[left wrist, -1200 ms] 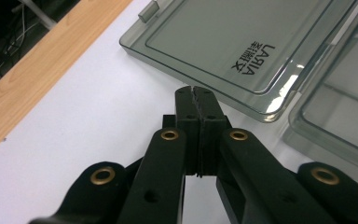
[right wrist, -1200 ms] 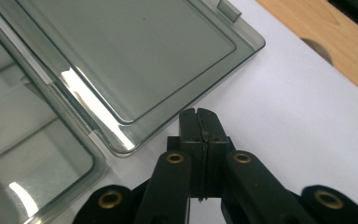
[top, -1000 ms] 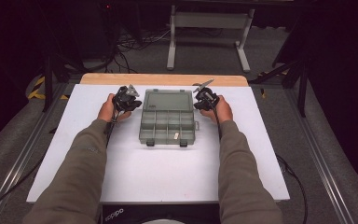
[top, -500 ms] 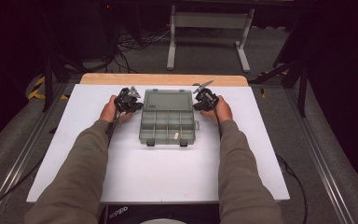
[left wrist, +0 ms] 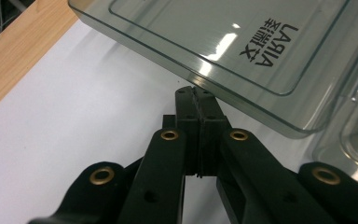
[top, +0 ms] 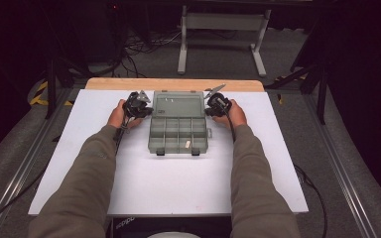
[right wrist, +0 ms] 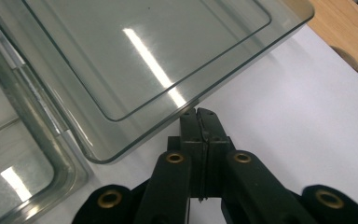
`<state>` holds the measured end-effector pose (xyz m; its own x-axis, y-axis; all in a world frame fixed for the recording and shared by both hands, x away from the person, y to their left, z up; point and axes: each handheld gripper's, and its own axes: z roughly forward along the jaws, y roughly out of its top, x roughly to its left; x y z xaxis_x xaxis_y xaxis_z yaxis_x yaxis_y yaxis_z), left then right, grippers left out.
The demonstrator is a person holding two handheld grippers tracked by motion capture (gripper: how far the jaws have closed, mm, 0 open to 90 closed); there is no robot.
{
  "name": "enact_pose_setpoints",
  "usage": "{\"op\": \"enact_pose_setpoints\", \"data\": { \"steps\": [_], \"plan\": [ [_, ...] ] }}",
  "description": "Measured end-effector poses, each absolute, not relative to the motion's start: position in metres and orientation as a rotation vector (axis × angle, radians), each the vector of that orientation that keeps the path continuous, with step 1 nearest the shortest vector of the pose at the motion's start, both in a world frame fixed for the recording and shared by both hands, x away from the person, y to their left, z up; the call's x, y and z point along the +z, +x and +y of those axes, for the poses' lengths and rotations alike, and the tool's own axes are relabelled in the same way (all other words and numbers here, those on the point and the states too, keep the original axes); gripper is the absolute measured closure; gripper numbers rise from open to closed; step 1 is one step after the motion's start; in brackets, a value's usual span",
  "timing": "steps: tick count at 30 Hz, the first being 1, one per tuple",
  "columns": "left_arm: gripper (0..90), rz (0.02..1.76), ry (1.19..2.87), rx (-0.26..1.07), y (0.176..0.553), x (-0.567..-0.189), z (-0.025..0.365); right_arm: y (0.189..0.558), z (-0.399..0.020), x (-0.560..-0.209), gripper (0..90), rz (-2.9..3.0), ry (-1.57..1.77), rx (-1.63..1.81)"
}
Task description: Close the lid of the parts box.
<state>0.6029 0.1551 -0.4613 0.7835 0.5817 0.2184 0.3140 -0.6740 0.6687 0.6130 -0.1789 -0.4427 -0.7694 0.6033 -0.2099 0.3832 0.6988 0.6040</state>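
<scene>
Organizer box (top: 179, 128) lies in the middle of the white table (top: 178, 183), its clear lid (top: 177, 105) swung back toward the far wooden edge (top: 173, 84). Your left gripper (left wrist: 196, 95) has its jaws pressed together with nothing between them, the tips tucked just under the lid's side rim; your right gripper (right wrist: 199, 113) matches it on the opposite rim, closed and empty too. You look to be at the lid-handling step, with both tips as lifters. Next, raise both sides evenly and swing the lid over the compartments, or it may twist at the hinge.
</scene>
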Motion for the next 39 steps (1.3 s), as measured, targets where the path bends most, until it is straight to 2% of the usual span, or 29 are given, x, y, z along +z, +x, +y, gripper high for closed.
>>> {"op": "enact_pose_setpoints", "data": {
  "steps": [22, 39],
  "plan": [
    [90.0, 0.741, 2.213, 0.640, 0.609, -0.467, 0.144, 0.615, -0.178, -0.451, 90.0, 2.309, 0.838, 0.903],
    [90.0, 0.753, 2.101, 0.702, 0.599, -0.445, 0.149, 0.602, -0.177, -0.434, 90.0, 2.142, 0.807, 0.969]
  ]
}}
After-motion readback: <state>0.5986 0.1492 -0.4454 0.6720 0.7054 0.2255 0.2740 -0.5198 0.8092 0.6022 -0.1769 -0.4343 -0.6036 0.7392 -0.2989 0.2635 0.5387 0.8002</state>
